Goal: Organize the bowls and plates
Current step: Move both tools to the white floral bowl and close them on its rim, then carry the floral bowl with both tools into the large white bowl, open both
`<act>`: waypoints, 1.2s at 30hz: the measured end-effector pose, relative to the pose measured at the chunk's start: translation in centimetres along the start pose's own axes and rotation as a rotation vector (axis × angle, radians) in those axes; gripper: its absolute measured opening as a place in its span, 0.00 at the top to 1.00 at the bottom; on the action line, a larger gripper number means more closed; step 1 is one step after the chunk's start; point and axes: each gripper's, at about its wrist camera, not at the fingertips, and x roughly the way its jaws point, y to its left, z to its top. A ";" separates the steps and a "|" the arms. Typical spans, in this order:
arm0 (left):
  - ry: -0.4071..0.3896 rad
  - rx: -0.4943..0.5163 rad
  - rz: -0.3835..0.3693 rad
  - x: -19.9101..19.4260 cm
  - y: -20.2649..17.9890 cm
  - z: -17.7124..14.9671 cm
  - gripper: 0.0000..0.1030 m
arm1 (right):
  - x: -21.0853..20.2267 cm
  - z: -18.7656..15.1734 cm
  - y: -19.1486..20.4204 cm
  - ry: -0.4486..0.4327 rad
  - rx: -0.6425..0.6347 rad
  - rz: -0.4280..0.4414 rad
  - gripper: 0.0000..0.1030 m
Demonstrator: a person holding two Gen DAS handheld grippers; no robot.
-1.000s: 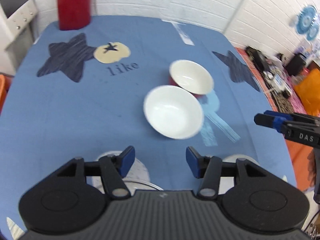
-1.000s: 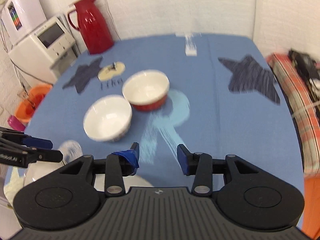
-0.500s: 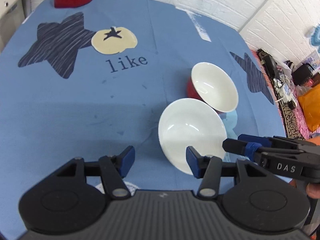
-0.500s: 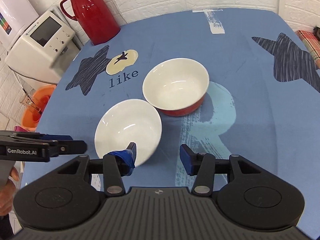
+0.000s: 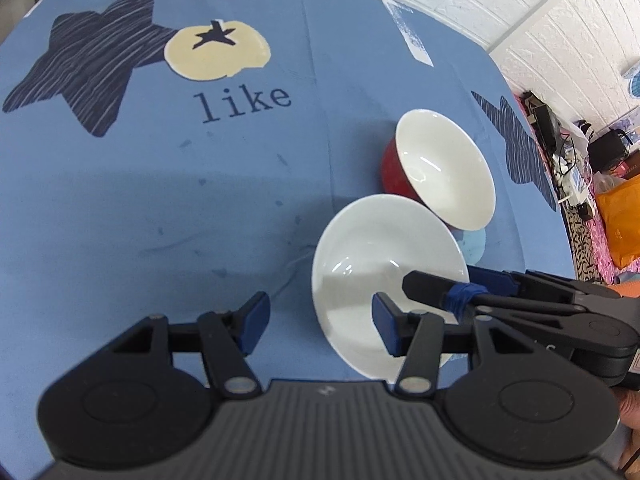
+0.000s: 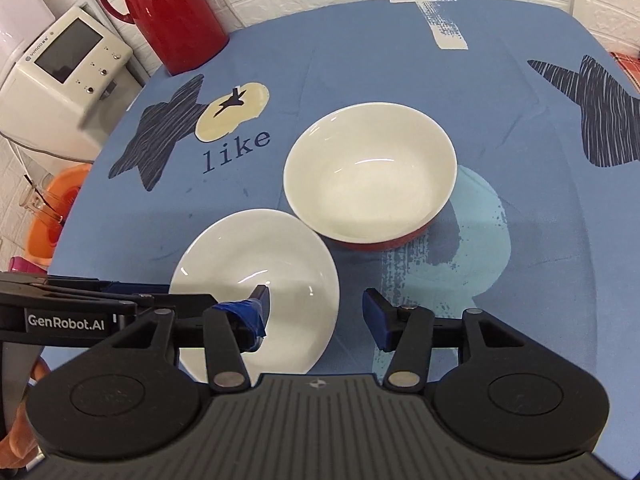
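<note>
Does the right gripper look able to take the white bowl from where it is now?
Probably yes: the right gripper stands open over the white bowl's near rim, nothing between. The left gripper crowds its left side.

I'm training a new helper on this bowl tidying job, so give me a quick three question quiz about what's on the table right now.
1. True or false: the white bowl is stacked inside the red bowl.
2. Which thing stands at the far edge of the blue tablecloth? A) a red jug B) a green bottle C) a stack of plates
3. What word is printed on the cloth near the bowls?

Key:
1. False. The two bowls sit side by side, rims close together.
2. A, the red jug.
3. "like".

Neither the left gripper nor the right gripper holds anything; both are open around the white bowl's near rim.
</note>
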 end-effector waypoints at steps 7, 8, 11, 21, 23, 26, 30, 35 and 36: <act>0.040 -0.010 -0.014 1.2 0.2 -0.1 0.69 | 0.8 0.1 0.5 0.008 -0.030 -0.036 0.61; 0.044 -0.015 -0.021 1.3 0.3 -0.1 0.72 | 1.0 0.2 0.7 0.020 -0.041 -0.064 0.60; 0.043 -0.013 -0.023 1.4 0.3 0.0 0.79 | 1.3 0.2 0.8 0.010 -0.061 -0.050 0.60; 0.039 -0.022 -0.021 2.0 0.5 0.0 0.99 | 2.0 -0.3 1.1 -0.027 -0.125 -0.022 1.00; 0.037 -0.017 -0.016 2.1 0.4 0.0 0.99 | 2.0 -0.4 0.8 -0.042 -0.127 -0.022 1.00; 0.031 -0.020 -0.003 1.9 0.4 0.1 0.99 | 1.8 -0.3 0.6 -0.047 -0.110 0.001 1.00; 0.034 -0.015 -0.008 1.5 0.4 -0.1 1.00 | 1.7 -0.4 0.5 -0.028 -0.093 0.037 1.00; 0.005 0.005 -0.005 -0.4 -0.5 -0.5 0.99 | 0.6 -0.3 1.0 -0.049 -0.089 0.054 1.00; -0.001 0.010 -0.004 -0.9 -0.8 -0.5 0.99 | 0.1 -0.3 1.1 -0.059 -0.087 0.058 1.00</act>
